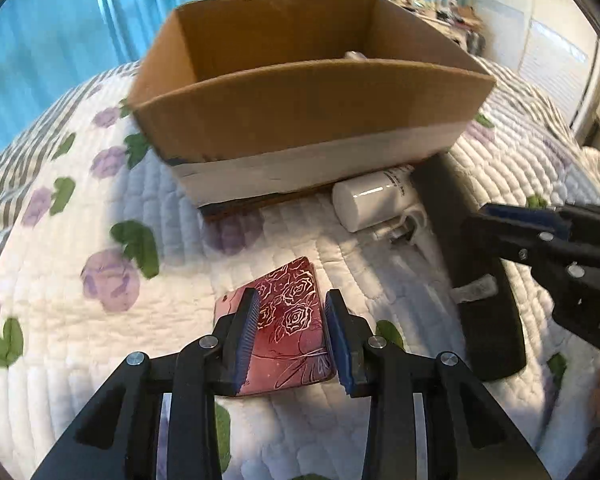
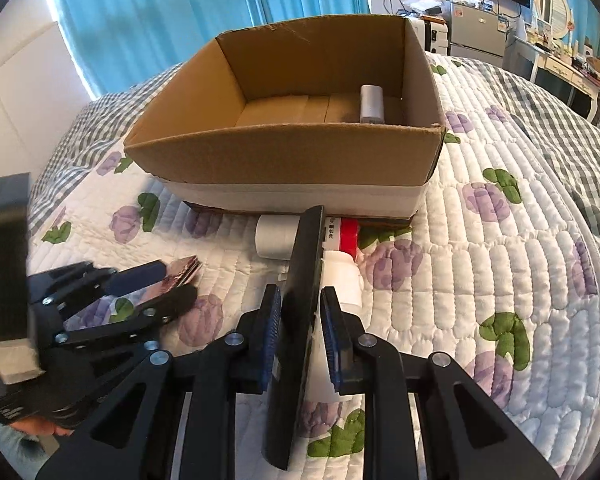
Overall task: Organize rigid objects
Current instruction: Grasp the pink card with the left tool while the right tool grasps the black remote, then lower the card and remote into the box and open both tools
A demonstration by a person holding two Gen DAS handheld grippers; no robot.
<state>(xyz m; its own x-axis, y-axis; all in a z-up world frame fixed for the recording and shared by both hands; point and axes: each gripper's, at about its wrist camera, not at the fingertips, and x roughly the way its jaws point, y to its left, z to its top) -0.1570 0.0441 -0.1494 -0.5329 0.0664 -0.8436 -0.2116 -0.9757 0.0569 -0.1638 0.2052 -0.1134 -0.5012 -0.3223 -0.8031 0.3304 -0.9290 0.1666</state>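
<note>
A red flat case with white rose lines (image 1: 288,316) lies on the quilt. My left gripper (image 1: 292,336) is open, one finger over the case and one at its right edge. In the right wrist view my left gripper (image 2: 168,282) has the case edge (image 2: 184,270) between its fingers. My right gripper (image 2: 300,336) straddles a black flat slab (image 2: 300,280) held on edge; small gaps show at both pads. The slab also shows in the left wrist view (image 1: 488,292), with my right gripper (image 1: 500,224) on it. An open cardboard box (image 2: 284,156) stands behind, with a grey cylinder (image 2: 372,106) inside.
A white bottle with a red band (image 2: 284,238) lies against the box front, also in the left wrist view (image 1: 376,200). A second white container (image 2: 340,276) lies beside the slab. The flowered quilt (image 2: 500,280) covers the bed. Furniture stands at the far right.
</note>
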